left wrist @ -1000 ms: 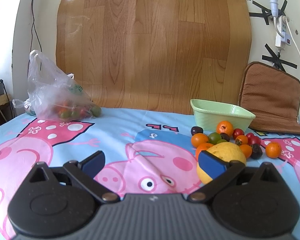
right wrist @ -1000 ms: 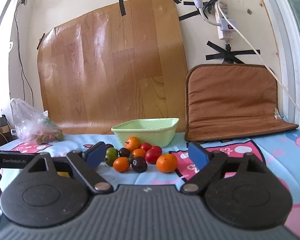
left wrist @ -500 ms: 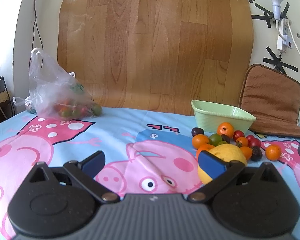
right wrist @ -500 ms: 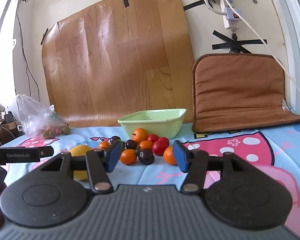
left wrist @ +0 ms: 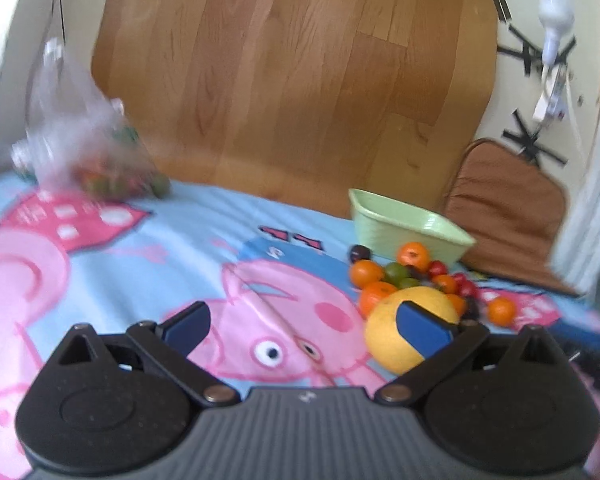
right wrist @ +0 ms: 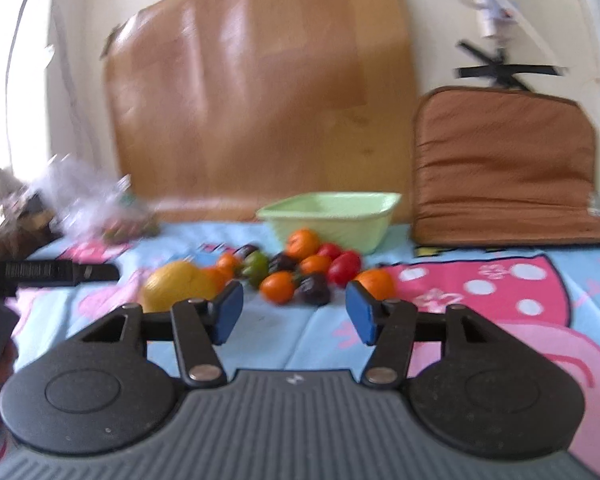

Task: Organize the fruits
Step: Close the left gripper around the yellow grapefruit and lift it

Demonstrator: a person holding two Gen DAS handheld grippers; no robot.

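Two grippers, both empty: your left gripper (left wrist: 302, 326) is spread wide over the cartoon-pig printed cloth (left wrist: 148, 256), with the big round yellow citrus (left wrist: 384, 334) just behind its right blue pad. Your right gripper (right wrist: 295, 310) is partly closed, jaws apart, with the heap of small orange, red and dark fruits (right wrist: 300, 270) at 12 o'clock, before the pale green rectangular bowl (right wrist: 332, 218)
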